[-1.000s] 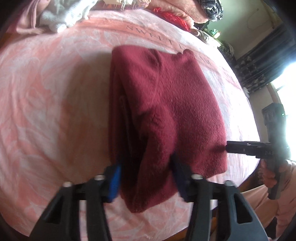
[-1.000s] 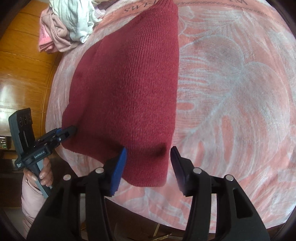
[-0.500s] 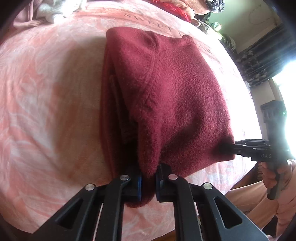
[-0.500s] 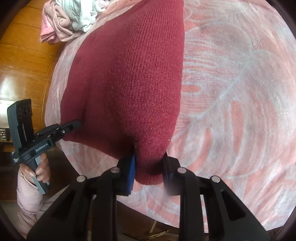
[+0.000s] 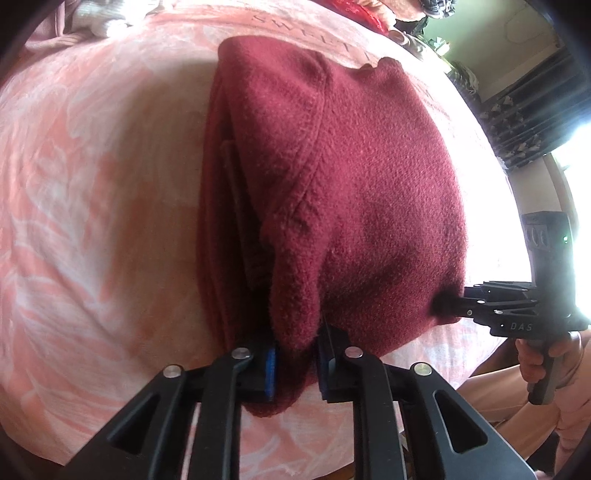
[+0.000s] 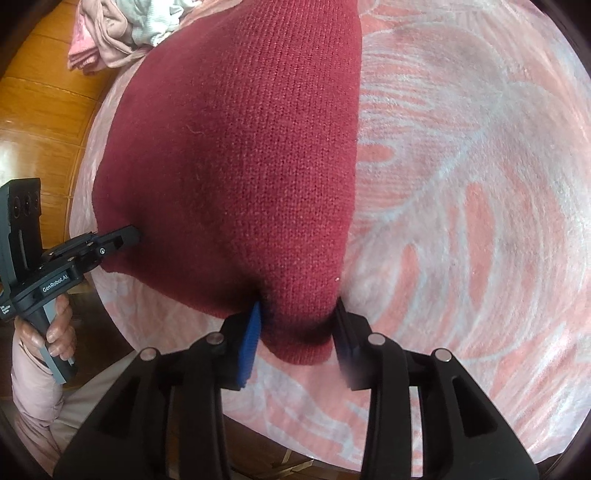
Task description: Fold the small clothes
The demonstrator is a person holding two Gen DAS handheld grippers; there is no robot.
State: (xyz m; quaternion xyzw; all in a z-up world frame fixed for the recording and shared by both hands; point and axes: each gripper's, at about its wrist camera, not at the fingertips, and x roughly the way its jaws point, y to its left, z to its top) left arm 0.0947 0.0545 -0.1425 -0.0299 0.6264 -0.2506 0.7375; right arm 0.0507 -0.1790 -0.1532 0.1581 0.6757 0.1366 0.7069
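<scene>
The maroon sweater [image 5: 354, 192] lay on the pink leaf-print bed cover [image 5: 92, 184], already folded into a narrow, layered bundle, with its near hem at the near edge of the cover. Seams and stacked layers showed along one side of the sweater in the left wrist view, so the sleeves seemed to have been tucked in and a lengthwise fold made; a final fold, bringing the near end toward the far end, looked to be what remained.

The left gripper [image 5: 295, 363] stood at one near corner of the sweater, and its fingers, with cloth bunched between the blue pads, were opening. The right gripper [image 6: 295, 341] stood at the other near corner of the sweater, fingers likewise opening around a pinch of knit. In both views the pads seemed to touch the cloth yet, so the hold was loosening rather than gone.

Beyond the far end of the sweater sat a heap of pale clothes [image 6: 122, 29], probably other pieces waiting or finished; which, I could not tell.
</scene>
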